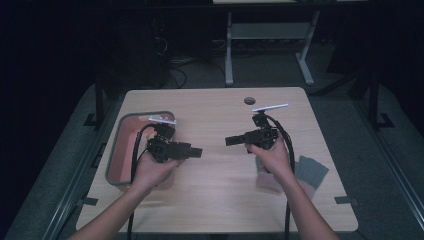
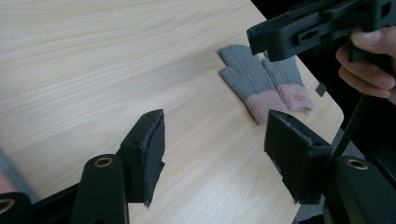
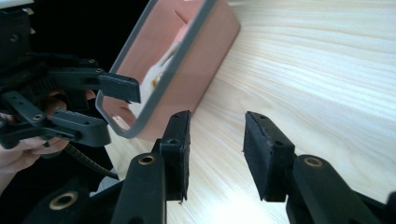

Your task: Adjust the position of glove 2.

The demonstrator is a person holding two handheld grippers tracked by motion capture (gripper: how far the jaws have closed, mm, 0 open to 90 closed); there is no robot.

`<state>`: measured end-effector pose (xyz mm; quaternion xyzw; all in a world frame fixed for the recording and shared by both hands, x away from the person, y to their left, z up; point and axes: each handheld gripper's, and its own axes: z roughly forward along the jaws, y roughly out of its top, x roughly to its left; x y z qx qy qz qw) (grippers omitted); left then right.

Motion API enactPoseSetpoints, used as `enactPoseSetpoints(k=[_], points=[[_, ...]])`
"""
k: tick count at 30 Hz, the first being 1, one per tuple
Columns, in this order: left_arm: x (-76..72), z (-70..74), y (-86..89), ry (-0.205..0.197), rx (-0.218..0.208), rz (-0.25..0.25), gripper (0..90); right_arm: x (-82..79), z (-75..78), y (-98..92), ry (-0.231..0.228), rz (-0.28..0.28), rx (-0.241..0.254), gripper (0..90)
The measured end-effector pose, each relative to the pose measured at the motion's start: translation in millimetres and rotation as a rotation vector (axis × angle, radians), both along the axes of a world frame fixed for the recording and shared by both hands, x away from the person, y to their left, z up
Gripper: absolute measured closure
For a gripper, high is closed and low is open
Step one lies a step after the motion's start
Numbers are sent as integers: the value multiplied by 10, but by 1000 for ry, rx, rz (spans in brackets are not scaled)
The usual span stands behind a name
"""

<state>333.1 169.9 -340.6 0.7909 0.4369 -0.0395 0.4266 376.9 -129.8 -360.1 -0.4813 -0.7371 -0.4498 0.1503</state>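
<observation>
Here, both the left gripper [image 1: 197, 152] and the right gripper [image 1: 231, 141] are held with jaws spread and empty, gloves [image 2: 264, 84] lying at four o'clock on the worktop [image 1: 220, 185].

A: What kind of place is this?

B: It looks like a lab or a test room, not a home. The room is dark, and light falls on the pale wooden table with rounded corners [image 1: 220, 200] in the middle of the frame.

A: What else shows it?

B: At the top of the frame stands a white metal desk frame with two legs [image 1: 270, 45]. Black cables [image 1: 175, 65] lie in a tangle on the grey floor [image 1: 270, 70] at the upper left. Dark metal rails [image 1: 395, 165] run along the sides of the table. A small round hole [image 1: 249, 100] sits near the table's far edge.
</observation>
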Motion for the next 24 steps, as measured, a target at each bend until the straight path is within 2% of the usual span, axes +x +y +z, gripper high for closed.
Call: enactPoseSetpoints(k=[8, 18, 24], points=[[-6, -36, -180, 6, -4, -29, 371, -76, -98, -252, 13, -38, -12, 600], [-33, -73, -362, 0, -15, -64, 357, -154, -136, -445, 14, -62, -17, 590], [-48, -101, -474, -2, -24, -83, 350, -206, -213, -583, 19, -82, -22, 579]])
